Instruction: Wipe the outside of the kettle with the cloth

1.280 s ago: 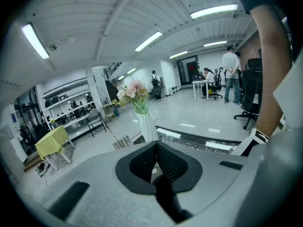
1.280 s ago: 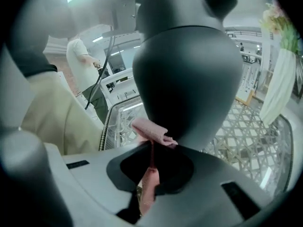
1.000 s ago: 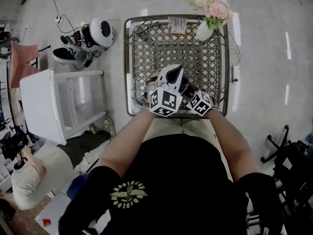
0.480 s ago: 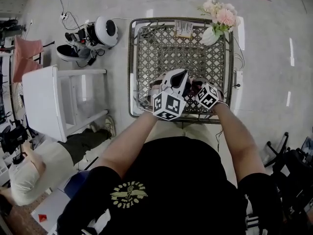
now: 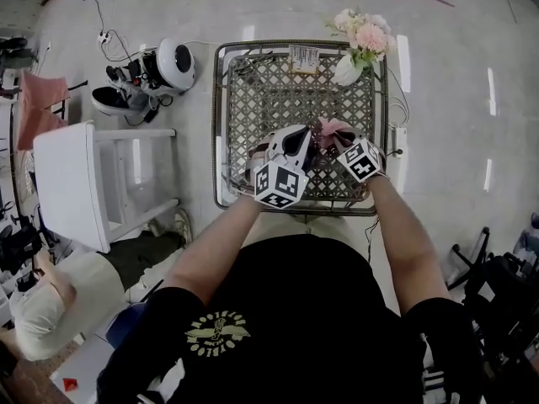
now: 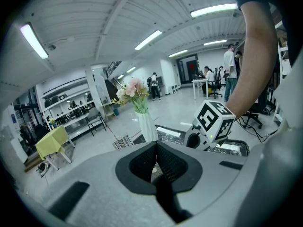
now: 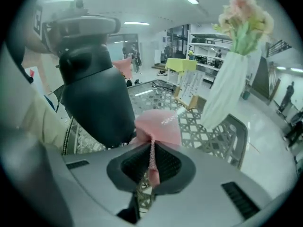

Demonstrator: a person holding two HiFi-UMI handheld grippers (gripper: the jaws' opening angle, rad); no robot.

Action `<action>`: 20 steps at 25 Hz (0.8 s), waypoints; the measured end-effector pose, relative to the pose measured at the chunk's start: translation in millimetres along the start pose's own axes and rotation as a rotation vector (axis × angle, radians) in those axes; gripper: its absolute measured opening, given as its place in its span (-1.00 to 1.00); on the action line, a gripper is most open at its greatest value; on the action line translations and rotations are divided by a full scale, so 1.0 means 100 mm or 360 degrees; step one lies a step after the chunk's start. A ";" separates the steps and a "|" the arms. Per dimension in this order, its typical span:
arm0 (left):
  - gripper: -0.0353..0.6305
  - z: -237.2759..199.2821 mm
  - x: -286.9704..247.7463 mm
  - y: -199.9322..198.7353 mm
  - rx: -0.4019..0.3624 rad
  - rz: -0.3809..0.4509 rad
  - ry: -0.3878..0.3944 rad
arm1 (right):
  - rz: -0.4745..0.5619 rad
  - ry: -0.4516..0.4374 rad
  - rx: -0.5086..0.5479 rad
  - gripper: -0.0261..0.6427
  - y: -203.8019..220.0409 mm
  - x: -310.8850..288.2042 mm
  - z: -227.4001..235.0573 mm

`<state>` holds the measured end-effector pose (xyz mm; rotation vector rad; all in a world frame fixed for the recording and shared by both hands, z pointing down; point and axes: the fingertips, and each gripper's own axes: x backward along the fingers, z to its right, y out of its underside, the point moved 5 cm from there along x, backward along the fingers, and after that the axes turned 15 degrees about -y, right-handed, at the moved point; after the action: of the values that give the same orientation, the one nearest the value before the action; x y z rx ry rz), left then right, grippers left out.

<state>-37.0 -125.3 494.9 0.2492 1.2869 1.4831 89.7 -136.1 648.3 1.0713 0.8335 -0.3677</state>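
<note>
I have the left gripper (image 6: 156,148) with fingers (image 6: 142,162) closed and the right gripper (image 7: 151,150) pinching the cloth (image 7: 158,126) (both forearms (image 5: 215,247) stretched forward).

1. A lattice table (image 5: 217,141) is filling the centre, and a white vase (image 5: 348,68) of pink flowers (image 5: 362,34) is standing at its one o'clock corner.
2. A white stool (image 5: 76,183) is sitting at nine o'clock.
3. A round white appliance (image 5: 174,61) is resting on the floor at eleven o'clock.

Your tabletop (image 5: 253,99) is an open lattice inside a dark rim. At its far right corner stands a white vase (image 5: 347,68) of pink flowers, a small striped card (image 5: 304,57) lies at the far edge, and cables (image 5: 251,57) lie far left. The kettle (image 5: 293,140) is over the near part.
</note>
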 end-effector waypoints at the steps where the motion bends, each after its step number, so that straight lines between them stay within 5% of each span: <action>1: -0.87 0.00 0.00 0.00 -0.0001 -0.0004 0.0001 | 0.0003 0.0025 -0.0043 -0.85 0.10 0.08 0.00; 7: -0.87 0.00 -0.01 0.01 0.0002 -0.0009 0.0002 | 0.0034 0.0171 -0.0273 -0.85 0.64 0.59 -0.12; 12: -0.87 -0.09 -0.03 -0.02 0.0154 -0.0021 0.0008 | 0.0065 0.0231 -0.0330 -0.85 0.74 0.85 -0.29; 20: -0.87 -0.69 0.67 -0.58 0.0453 0.0286 -0.0276 | 0.0163 0.0275 -0.0345 -0.77 0.68 1.10 -0.47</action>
<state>-79.6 -121.8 390.6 0.6810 1.3590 1.3896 184.9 -50.3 597.4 0.9476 0.9449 -0.0962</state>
